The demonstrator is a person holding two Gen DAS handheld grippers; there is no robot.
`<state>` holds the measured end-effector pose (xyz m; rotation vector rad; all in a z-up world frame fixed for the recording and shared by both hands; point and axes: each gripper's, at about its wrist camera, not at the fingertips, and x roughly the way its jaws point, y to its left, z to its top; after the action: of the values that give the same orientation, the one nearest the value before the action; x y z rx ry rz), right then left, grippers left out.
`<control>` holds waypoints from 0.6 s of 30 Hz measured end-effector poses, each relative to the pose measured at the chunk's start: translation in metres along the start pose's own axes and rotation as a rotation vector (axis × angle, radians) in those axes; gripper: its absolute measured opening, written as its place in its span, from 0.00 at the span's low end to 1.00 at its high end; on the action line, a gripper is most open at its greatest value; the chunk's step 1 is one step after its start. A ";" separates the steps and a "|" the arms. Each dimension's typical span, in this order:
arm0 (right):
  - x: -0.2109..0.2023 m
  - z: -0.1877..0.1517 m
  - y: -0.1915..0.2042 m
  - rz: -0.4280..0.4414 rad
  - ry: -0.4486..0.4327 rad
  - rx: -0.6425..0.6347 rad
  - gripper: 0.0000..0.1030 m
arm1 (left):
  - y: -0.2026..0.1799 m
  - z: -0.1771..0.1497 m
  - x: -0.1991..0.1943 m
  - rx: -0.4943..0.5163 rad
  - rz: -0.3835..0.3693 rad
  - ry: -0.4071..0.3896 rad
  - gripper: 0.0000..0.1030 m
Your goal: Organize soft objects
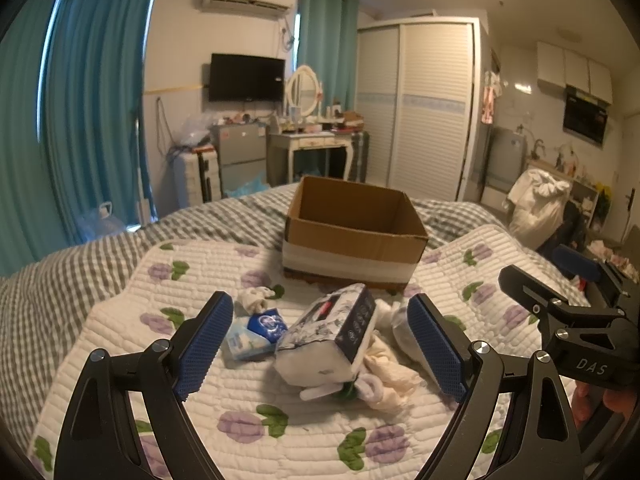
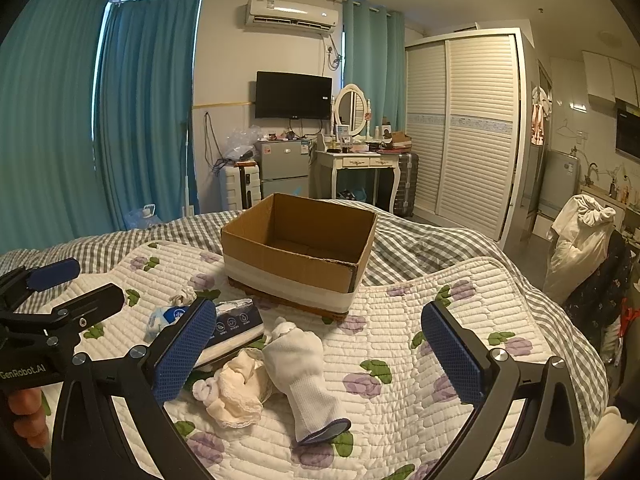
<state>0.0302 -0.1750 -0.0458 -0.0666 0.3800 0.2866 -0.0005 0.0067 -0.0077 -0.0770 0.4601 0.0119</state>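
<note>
- Cardboard box [image 1: 354, 232], open top, nothing visible inside, sits on the bed beyond the pile; white band around its lower wall.
- Quilted floral quilt [image 1: 120, 320] covers the near bed, grey checked blanket [image 1: 80, 248] under it.
- Left gripper [image 1: 320, 344] above the quilt, jaws spread wide, holding nothing; blue pads flank the pile, no contact visible.
- Tissue pack [image 1: 332, 336], floral wrap with dark end, lies tilted between the left gripper's fingers in the left wrist view, resting on top of other soft items.
- Small blue-and-white packets [image 1: 256, 332] just left of the tissue pack, touching it.
- Rolled white sock bundle [image 1: 256, 298] just behind the packets, near the box.
- Cream cloth [image 2: 240, 384] crumpled on the quilt, partly tucked under the tissue pack's near end.
- Small white sock roll [image 2: 206, 390] touching the cream cloth's left side.
- White sock [image 2: 300, 376] with dark sole lies lengthwise just right of the cream cloth, toe end pointing toward the camera.
- Right gripper [image 2: 316, 360] also wide open, empty; white sock lies between its fingers in the right wrist view, closer to the left pad.
- Each gripper shows at the edge of the other's view, side by side, apart.
- Room behind: teal curtains [image 2: 140, 100], wall TV [image 2: 294, 94], white wardrobe [image 2: 464, 128].
</note>
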 end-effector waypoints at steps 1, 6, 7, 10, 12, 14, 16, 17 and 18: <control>0.000 -0.001 0.000 0.001 0.001 0.000 1.00 | 0.001 -0.001 0.000 0.001 0.000 0.000 0.88; 0.001 -0.001 0.001 0.001 0.003 0.001 1.00 | -0.001 0.000 0.000 0.000 0.001 0.001 0.88; 0.001 0.000 0.001 0.001 0.002 0.000 1.00 | 0.000 0.000 0.000 0.000 0.001 0.001 0.88; 0.001 0.000 0.001 0.001 0.002 -0.001 1.00 | 0.000 0.000 0.000 0.001 0.002 0.001 0.88; 0.001 0.000 0.001 0.001 0.003 -0.001 1.00 | -0.001 0.000 0.000 0.001 0.002 0.002 0.88; 0.001 0.000 0.002 0.001 0.004 -0.001 1.00 | 0.000 0.000 0.000 0.001 0.000 0.004 0.88; 0.001 0.000 0.002 0.002 0.005 -0.002 1.00 | 0.001 -0.001 0.000 0.000 -0.003 0.006 0.88; 0.001 -0.001 0.002 0.002 0.006 -0.002 1.00 | 0.001 -0.002 0.001 0.000 -0.003 0.006 0.88; 0.001 -0.001 0.003 0.002 0.007 -0.002 1.00 | 0.002 -0.003 0.000 -0.002 0.000 0.002 0.88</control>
<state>0.0294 -0.1725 -0.0473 -0.0688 0.3866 0.2891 -0.0018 0.0085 -0.0109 -0.0788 0.4622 0.0118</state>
